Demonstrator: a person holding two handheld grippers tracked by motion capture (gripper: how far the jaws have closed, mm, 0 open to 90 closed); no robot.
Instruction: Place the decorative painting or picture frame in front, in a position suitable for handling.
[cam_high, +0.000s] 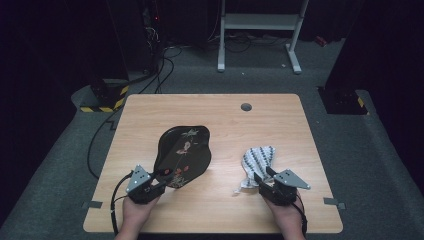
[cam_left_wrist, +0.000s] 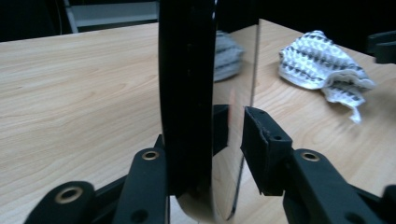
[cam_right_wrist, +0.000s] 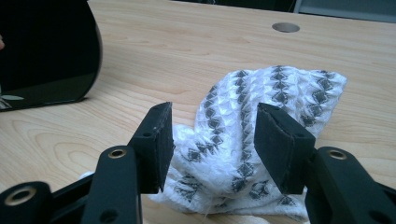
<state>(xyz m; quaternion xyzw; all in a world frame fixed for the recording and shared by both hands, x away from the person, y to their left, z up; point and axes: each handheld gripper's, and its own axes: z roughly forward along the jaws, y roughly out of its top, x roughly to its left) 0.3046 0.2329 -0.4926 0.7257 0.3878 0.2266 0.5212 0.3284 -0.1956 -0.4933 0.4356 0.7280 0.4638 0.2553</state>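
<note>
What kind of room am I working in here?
Probably a lab or recording workspace, not a home: a bare wooden desk with a cable hole, grey carpet, loose cables running to dark equipment, hazard-striped blocks, and a white metal stand behind.

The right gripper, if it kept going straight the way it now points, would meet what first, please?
Most likely the patterned cloth: it lies directly ahead of the right gripper, bunched on the table between the open jaws. Whether the jaws already touch it is hard to judge.

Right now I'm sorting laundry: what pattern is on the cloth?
White cloth with rows of dark grey diamonds; right gripper view shows it best.
</note>
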